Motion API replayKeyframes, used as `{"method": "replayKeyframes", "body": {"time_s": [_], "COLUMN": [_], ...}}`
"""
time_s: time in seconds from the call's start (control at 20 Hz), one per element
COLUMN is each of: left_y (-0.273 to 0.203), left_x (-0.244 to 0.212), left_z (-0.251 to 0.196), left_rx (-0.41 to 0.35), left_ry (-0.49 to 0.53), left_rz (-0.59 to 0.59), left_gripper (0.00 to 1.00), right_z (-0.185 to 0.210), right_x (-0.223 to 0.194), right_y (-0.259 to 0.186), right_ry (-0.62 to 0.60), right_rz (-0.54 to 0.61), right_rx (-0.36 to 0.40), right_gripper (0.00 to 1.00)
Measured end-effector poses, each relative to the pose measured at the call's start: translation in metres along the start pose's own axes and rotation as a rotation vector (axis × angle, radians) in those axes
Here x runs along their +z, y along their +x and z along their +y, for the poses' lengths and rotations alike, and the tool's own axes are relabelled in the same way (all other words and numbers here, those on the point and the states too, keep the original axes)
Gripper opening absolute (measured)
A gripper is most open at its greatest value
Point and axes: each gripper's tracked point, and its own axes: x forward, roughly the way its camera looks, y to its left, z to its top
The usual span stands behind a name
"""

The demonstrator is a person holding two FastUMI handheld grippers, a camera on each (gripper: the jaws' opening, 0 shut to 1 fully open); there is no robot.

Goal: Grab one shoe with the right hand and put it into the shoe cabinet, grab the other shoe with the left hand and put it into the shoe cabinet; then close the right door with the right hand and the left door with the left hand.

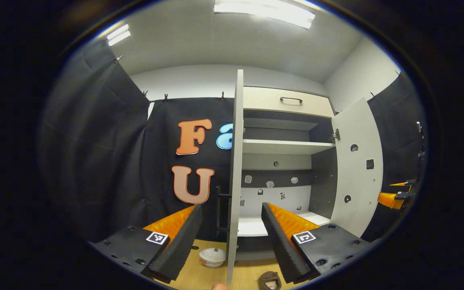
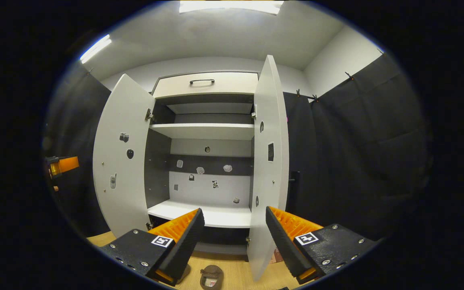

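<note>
The shoe cabinet (image 2: 210, 82) stands in front of me with both doors swung wide. In the right gripper view its left door (image 2: 121, 161) and right door (image 2: 270, 161) frame bare white shelves (image 2: 216, 215). A brown shoe (image 2: 211, 277) lies on the wooden floor just before the cabinet, below and between my right gripper's fingers. My right gripper (image 2: 235, 212) is open and holds nothing. In the left gripper view the left door (image 1: 236, 161) is edge-on and the brown shoe (image 1: 270, 280) sits low, right of it. My left gripper (image 1: 232, 209) is open and holds nothing.
A white round object (image 1: 212, 257) rests on the floor (image 1: 199, 278) left of the left door. The other gripper's orange parts show at the far right (image 1: 395, 199) of the left gripper view and the far left (image 2: 61, 166) of the right gripper view. Black cloth hangs on both sides.
</note>
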Motion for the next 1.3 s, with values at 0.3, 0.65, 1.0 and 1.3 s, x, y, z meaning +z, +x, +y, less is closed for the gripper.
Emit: {"method": "replayKeyframes", "body": {"time_s": [0.3,0.65,1.0,1.3], "left_y": [-0.009,-0.012,-0.003,0.007], "left_x": [0.003,0.0,-0.013,-0.028], "left_z": [-0.018,-0.001,0.016,0.015], "left_rx": [-0.053,-0.039,-0.003,0.0], "left_ry": [-0.012,-0.032,-0.017,0.007], "left_rz": [-0.021,-0.018,-0.002,0.022], "left_gripper": [0.96,0.96,0.96,0.96], "right_z": [0.009,0.021,0.033,0.047], "right_x": [-0.03,-0.155,-0.32,-0.401], "right_y": [0.001,0.009,0.015,0.023], "right_ry": [-0.005,0.024,0.003,-0.043], "right_rz": [0.042,0.241,0.482,0.603], "right_rx": [0.017,0.043,0.027,0.032], "right_gripper": [0.94,0.94,0.95,0.94]}}
